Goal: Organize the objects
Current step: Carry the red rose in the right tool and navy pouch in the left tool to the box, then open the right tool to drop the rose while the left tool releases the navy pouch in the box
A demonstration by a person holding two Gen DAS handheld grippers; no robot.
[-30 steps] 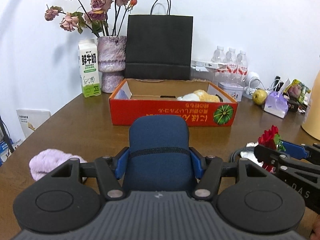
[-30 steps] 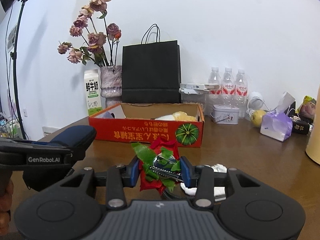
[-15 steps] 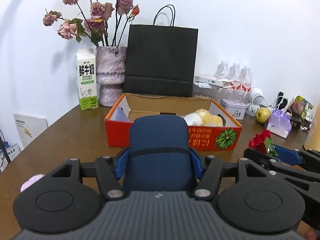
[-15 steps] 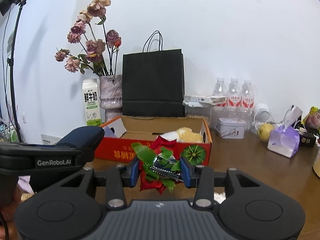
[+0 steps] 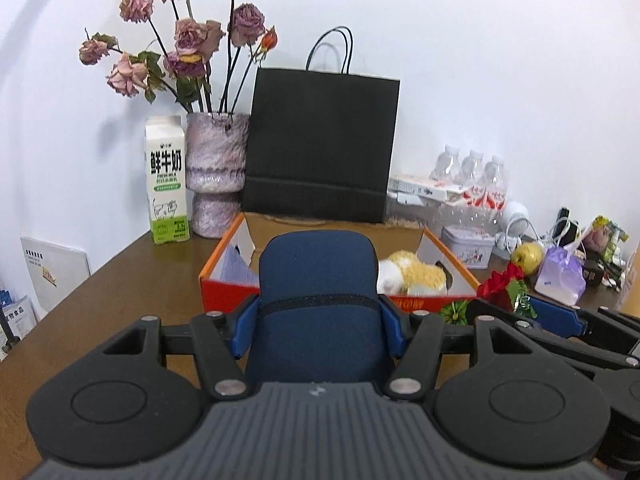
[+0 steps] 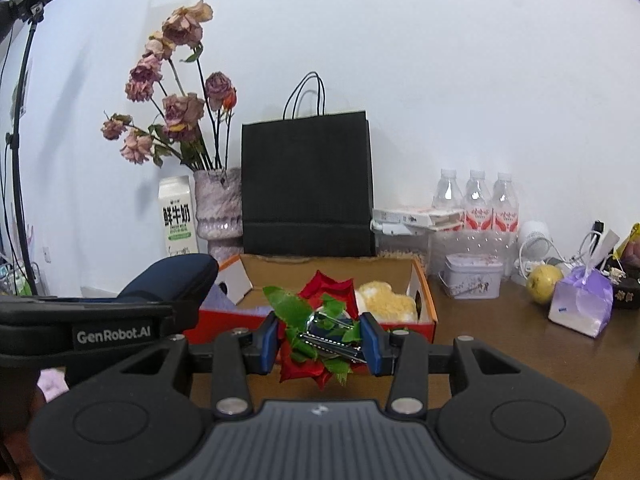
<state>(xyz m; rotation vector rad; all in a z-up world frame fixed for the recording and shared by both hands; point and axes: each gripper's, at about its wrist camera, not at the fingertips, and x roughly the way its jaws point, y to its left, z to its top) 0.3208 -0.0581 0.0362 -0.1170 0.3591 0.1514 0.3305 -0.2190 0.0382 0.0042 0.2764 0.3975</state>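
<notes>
My left gripper (image 5: 318, 324) is shut on a dark blue padded case (image 5: 318, 280) and holds it above the table, just before the orange cardboard box (image 5: 224, 264). My right gripper (image 6: 320, 340) is shut on a red artificial flower with green leaves (image 6: 316, 320), also raised near the box (image 6: 424, 300). The flower shows at the right of the left wrist view (image 5: 506, 286); the case shows at the left of the right wrist view (image 6: 176, 276). A yellow and white plush toy (image 5: 414, 274) lies in the box.
A black paper bag (image 5: 320, 144), a vase of dried roses (image 5: 216, 172) and a milk carton (image 5: 167, 192) stand behind the box. Water bottles (image 5: 472, 176), a tin (image 5: 466, 246), an apple (image 5: 528, 254) and a purple pouch (image 5: 560, 272) sit at the right. A pink cloth (image 6: 52, 384) lies left.
Both grippers have risen and moved forward toward the box with their loads; the inside of the box now shows more, and the pink cloth has dropped out of the left view.
</notes>
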